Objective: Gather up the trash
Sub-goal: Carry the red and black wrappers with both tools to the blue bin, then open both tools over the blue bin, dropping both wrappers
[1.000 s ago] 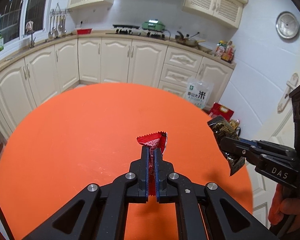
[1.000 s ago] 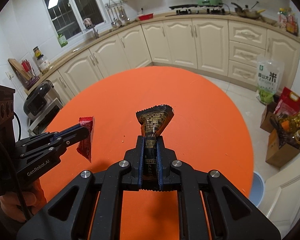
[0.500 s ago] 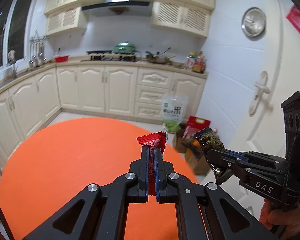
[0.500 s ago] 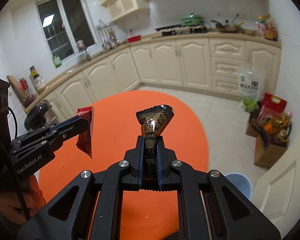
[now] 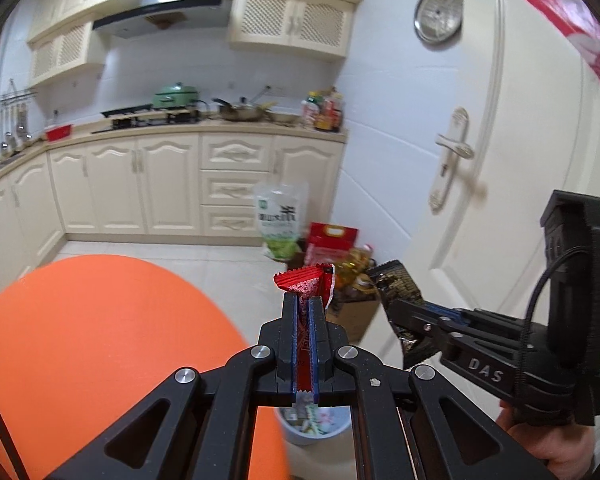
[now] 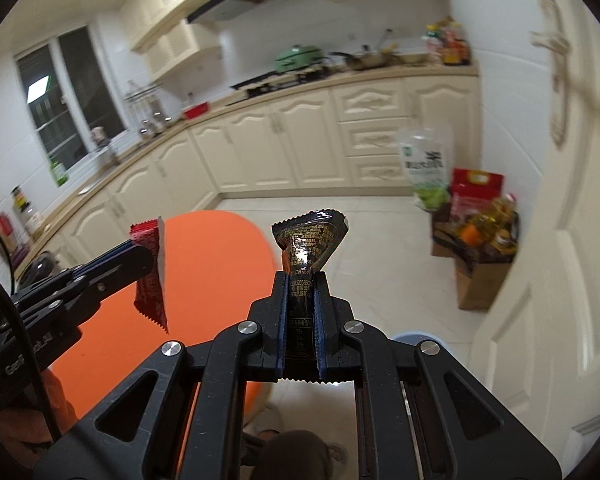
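The left tool (image 5: 304, 312) is clamped tight on a red wrapper (image 5: 306, 282), whose crimped end sticks out ahead of its tips. The right tool (image 6: 302, 288) pinches a black wrapper (image 6: 309, 236) the same way. Each is gripped mid-length, likely so it cannot slip while carried clear of the orange counter (image 5: 100, 320). Below the left tool sits a bin (image 5: 314, 426) (already holding scraps), the probable drop point. Count: two wrappers, two tools, one bin.
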The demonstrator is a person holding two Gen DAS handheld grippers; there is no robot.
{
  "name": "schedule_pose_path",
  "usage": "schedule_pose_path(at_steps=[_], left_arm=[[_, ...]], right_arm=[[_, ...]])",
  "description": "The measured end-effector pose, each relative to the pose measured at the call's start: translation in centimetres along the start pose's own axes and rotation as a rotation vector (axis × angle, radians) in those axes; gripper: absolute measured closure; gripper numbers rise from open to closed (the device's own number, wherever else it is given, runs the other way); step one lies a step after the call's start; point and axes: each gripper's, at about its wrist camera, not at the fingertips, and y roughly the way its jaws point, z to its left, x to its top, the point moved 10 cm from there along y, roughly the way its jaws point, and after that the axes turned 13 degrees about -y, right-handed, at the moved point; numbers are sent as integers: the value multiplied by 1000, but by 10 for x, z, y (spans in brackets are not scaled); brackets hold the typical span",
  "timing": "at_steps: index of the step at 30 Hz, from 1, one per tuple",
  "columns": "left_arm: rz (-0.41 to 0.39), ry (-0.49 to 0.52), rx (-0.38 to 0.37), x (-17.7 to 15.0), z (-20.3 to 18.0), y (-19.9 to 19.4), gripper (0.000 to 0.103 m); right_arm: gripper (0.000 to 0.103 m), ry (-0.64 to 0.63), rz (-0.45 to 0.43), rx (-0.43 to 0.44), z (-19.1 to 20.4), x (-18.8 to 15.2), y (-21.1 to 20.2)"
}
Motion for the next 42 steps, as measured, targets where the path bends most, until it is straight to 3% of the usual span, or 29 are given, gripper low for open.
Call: schedule_pose_path(at_steps=[11, 20, 26, 29, 30, 32, 33, 34, 35, 37, 38, 40, 42], left_arm=[[133, 2, -46, -4, -41, 66, 102], [308, -24, -17, 9, -54, 175, 102], [374, -58, 26, 32, -72, 247, 101], [402, -53, 49, 37, -76, 269, 100], [408, -47, 57, 38, -78, 276, 95], [416, -29, 79, 40, -81, 284, 68], [416, -27, 93, 41, -83, 290, 39], [405, -30, 102, 42, -83, 290, 17], [381, -35, 112, 48, -84, 290, 12], [370, -23, 132, 46, -84, 288, 7], [370, -26, 155, 44, -84, 286, 5], [374, -15, 164, 36, -84, 275, 1], [366, 3, 188, 33, -87, 273, 1]], right_arm=[[92, 143, 92, -76, -107, -47, 28], [92, 245, 234, -51, -161, -99, 103], [91, 295, 282, -29, -181, -121, 141], [77, 336, 302, -34, -195, -133, 155], [68, 355, 301, -30, -200, -137, 158], [51, 391, 297, -29, -207, -142, 160], [36, 400, 297, -36, -210, -143, 160], [32, 407, 293, -41, -213, -144, 161], [32, 414, 290, -41, -214, -145, 160], [12, 424, 288, -52, -214, -144, 158], [7, 428, 281, -61, -216, -143, 156], [0, 437, 273, -81, -217, -142, 150], [0, 437, 281, -119, -218, -142, 143]])
